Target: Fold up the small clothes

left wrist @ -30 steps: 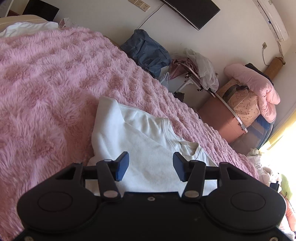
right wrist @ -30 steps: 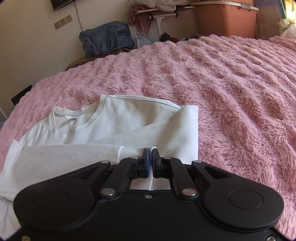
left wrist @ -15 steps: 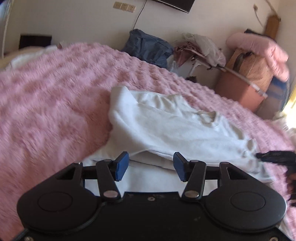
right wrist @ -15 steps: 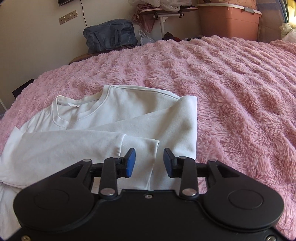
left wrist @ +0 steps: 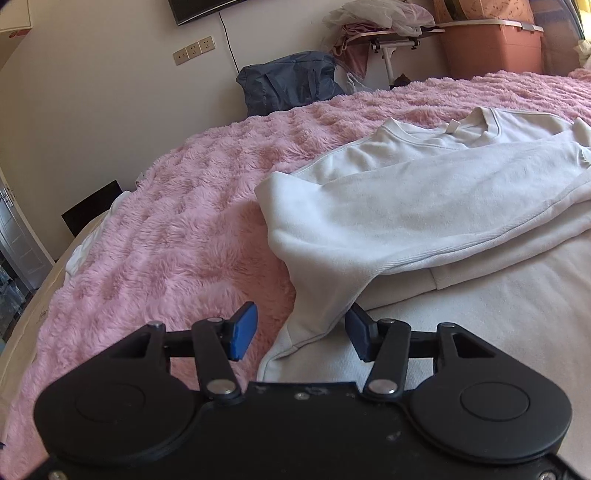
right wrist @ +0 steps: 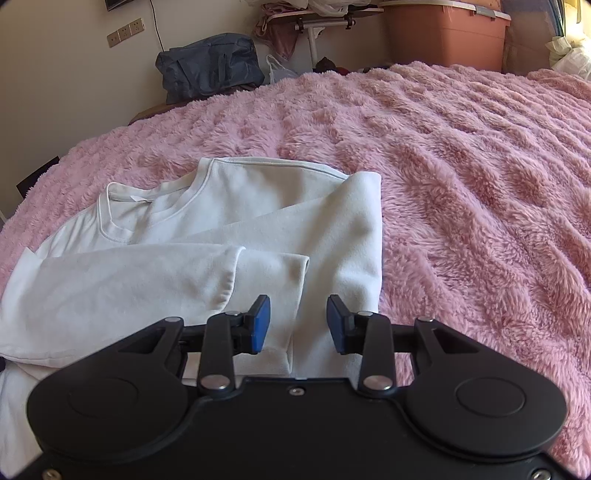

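Observation:
A white long-sleeved sweatshirt (left wrist: 424, 206) lies on the pink fluffy blanket (left wrist: 166, 229), both sleeves folded across its chest. My left gripper (left wrist: 301, 336) is open at the garment's left side, its jaws astride the armpit fold of cloth without closing on it. In the right wrist view the sweatshirt (right wrist: 236, 221) lies ahead with its collar at the far left. My right gripper (right wrist: 298, 324) is open and empty over the right sleeve's cuff end and the garment's right edge.
The blanket (right wrist: 461, 184) covers the whole bed. Beyond the far edge stand a dark blue bag (right wrist: 210, 66), a small table with heaped clothes (right wrist: 314, 14) and a brown storage bin (right wrist: 447, 33). A white wall with sockets (left wrist: 194, 50) is behind.
My right gripper has opened and let go of the right sleeve, which now lies across the chest. My left gripper has swung around to the garment's left side, still open.

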A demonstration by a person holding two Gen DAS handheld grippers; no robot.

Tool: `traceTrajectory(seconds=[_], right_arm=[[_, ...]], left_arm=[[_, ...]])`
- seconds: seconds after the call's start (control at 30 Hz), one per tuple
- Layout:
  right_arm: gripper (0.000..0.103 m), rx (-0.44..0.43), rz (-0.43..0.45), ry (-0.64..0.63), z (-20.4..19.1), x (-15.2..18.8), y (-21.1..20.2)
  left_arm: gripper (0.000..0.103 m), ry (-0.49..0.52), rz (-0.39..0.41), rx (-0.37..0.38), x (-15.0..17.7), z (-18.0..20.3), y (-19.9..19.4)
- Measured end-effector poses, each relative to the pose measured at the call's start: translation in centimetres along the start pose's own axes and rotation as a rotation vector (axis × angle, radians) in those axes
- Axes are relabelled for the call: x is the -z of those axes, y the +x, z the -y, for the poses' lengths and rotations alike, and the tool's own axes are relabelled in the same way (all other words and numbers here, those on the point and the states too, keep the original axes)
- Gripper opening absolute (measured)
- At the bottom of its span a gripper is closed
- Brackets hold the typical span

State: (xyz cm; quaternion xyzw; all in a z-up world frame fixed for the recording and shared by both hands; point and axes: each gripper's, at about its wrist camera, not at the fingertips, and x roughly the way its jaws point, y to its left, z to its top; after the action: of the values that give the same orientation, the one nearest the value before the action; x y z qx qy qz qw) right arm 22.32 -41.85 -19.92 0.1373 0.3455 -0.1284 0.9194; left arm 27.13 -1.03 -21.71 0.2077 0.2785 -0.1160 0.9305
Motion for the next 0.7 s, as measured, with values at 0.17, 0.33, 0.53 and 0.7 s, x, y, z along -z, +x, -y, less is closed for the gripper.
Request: traceTrajectory(seconds=[0.17, 0.33, 0.53, 0.7], right_arm=[[0.035, 0.006, -0.012, -0.016, -0.3, 0.1, 0.3], [0.035, 0.002, -0.018, -0.015, -0.6, 0.4, 0.5], [0.037, 0.002, -0.036, -0.05, -1.1, 1.1, 0.9], [0.037, 0.014, -0.035, -0.053, -1.2, 1.3, 0.5]], left_arm=[[0.001, -0.016, -0.006, -0.059, -0.2, -0.5, 0.7], [0.002, 0.026, 0.073, -0.151, 0.0, 0.1, -1.5], [0.041, -0.137, -0.053, -0.149, 1.7, -1.2, 1.2], [0.044, -0.252, -0.049, -0.099, 1.9, -2.7, 0.7]])
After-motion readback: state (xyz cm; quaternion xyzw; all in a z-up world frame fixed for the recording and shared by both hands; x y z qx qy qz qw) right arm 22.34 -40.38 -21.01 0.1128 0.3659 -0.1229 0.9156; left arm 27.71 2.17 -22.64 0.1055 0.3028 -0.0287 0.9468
